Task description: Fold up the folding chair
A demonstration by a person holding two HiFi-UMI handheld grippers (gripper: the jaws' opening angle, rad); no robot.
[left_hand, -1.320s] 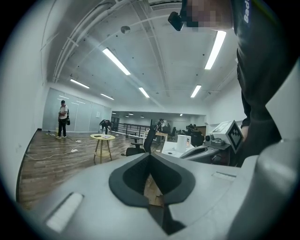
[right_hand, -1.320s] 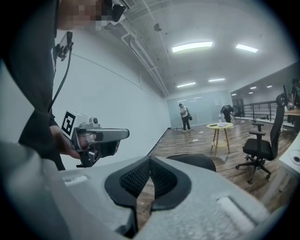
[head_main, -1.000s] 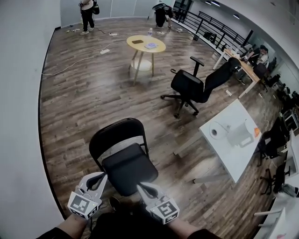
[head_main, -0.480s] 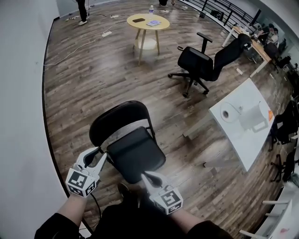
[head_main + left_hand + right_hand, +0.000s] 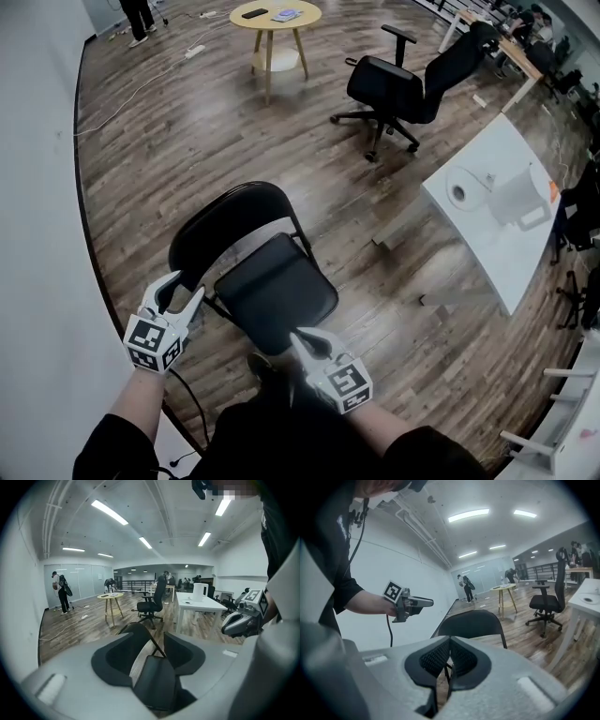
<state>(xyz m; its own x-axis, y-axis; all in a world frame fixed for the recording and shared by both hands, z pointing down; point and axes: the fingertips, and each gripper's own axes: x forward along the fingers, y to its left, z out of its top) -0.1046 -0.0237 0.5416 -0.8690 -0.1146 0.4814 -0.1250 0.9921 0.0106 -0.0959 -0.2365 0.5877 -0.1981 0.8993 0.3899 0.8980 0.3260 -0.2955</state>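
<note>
Wood floor (image 5: 187, 141), open office. Folding chair (image 5: 277, 300): unfolded, upright, centre. Left gripper (image 5: 186, 286): 9 o'clock of chair, jaws just been opening, apart, gripping nothing. Right gripper (image 5: 300, 338): 6 o'clock, by seat front, jaws clenched, empty.

A wood-plank floor (image 5: 187, 141) filled the frame, white wall (image 5: 33, 206) at left, round yellow table (image 5: 272, 23) at top, office chair (image 5: 389, 84) and white table (image 5: 487, 253) at right.

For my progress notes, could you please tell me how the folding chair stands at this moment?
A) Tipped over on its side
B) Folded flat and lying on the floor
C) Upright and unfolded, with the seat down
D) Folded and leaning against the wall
C: the folding chair stands upright on its legs with the seat level and the backrest up, not yet folded.
</note>
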